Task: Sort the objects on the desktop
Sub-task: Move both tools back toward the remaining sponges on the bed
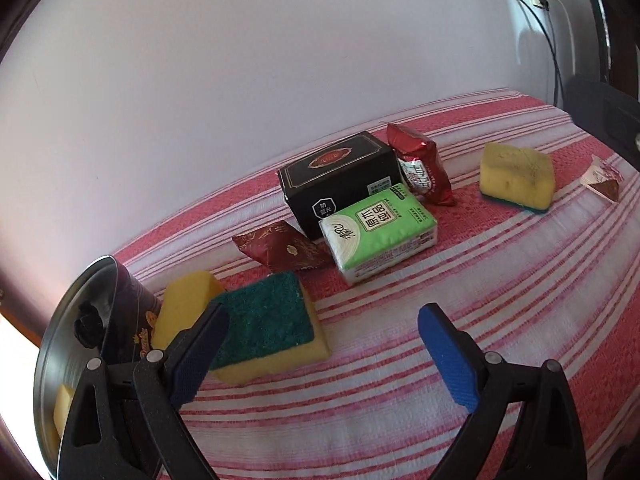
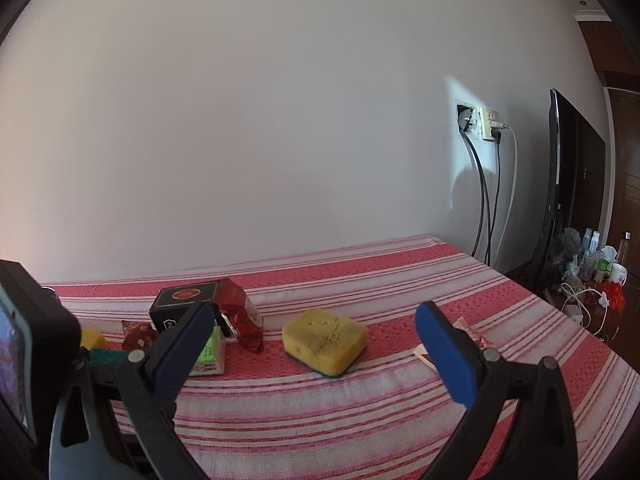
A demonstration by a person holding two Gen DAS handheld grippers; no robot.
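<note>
**Both claws spread and empty over a cluttered striped table**

Much is cut off or masked. In the left wrist view a dark tin (image 1: 132, 312) with its round lid (image 1: 68, 344) fills the lower left corner; its lower part runs out of frame, and a yellow piece seen at the lid's foot cannot be identified. A yellow sponge (image 1: 184, 304) is half hidden behind the left claw (image 1: 324, 352), whose left finger (image 1: 196, 356) also covers a corner of the green-topped sponge (image 1: 272, 328). The right claw (image 2: 316, 348) hides most of the tissue pack (image 2: 210, 354) in its own view; a small torn packet (image 2: 464, 328) sits partly behind its right finger (image 2: 444, 356).

Both claws stand wide apart, holding nothing.

Mid-table, a black box (image 1: 340, 176) stands with the green tissue pack (image 1: 378, 232) touching its front, a dark red sachet (image 1: 280, 248) just left of it, and a shiny red pouch (image 1: 420, 164) leaning at its right end. A third sponge (image 1: 516, 176), yellow side up, lies well apart to the right, with the torn packet (image 1: 602, 178) beyond it.

Behind the table (image 2: 360, 420) is a plain wall with a socket (image 2: 488, 124) and hanging cables (image 2: 486, 208); a dark screen (image 2: 560, 184) and blurred bottles (image 2: 596, 252) stand farther right.
</note>
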